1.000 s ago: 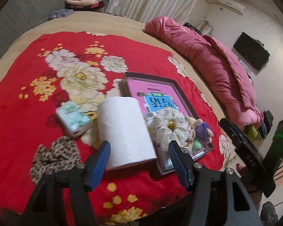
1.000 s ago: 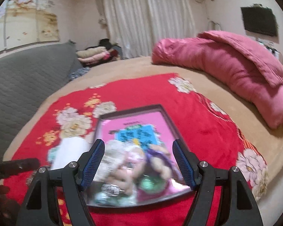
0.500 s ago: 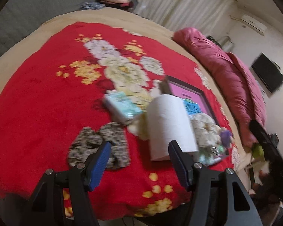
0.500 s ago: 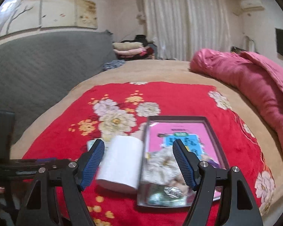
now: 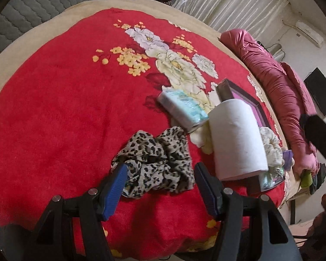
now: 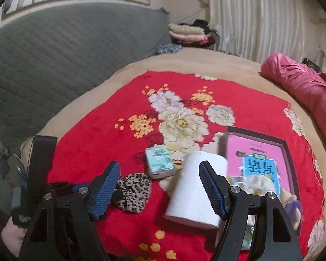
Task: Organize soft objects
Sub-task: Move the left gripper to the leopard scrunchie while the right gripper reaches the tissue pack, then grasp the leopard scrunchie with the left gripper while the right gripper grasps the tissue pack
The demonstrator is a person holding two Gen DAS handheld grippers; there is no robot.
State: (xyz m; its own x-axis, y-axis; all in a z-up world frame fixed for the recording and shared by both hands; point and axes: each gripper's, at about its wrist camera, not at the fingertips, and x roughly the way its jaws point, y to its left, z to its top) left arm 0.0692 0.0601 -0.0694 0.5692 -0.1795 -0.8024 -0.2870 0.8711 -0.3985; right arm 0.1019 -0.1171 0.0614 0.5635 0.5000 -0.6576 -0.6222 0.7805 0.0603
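Observation:
A crumpled leopard-print cloth [image 5: 154, 161] [image 6: 133, 192] lies on the red flowered blanket [image 5: 54, 108], near its front edge. My left gripper [image 5: 160, 169] hangs open just over the cloth, one tip at each side, and its pads do not press on it. Right of the cloth are a mint tissue pack [image 5: 182, 108] [image 6: 159, 162] and a white paper roll [image 5: 237, 137] [image 6: 195, 195]. My right gripper [image 6: 159, 167] is open and holds nothing, hovering before the roll and the pack. A dark tray [image 6: 289, 152] holds a pink book, a white fluffy toy [image 5: 270, 143] and small items.
A rolled pink quilt [image 5: 282, 82] lies along the bed's right side. A grey quilted headboard [image 6: 54, 61] and folded clothes [image 6: 187, 32] stand at the back. The bed's front edge runs just under the grippers. The right tool's black body [image 5: 319, 134] shows at the right.
The left gripper has swung left and sunk, from the paper roll to the leopard cloth. The right gripper has swung left, from the tray towards the roll. Both stay open.

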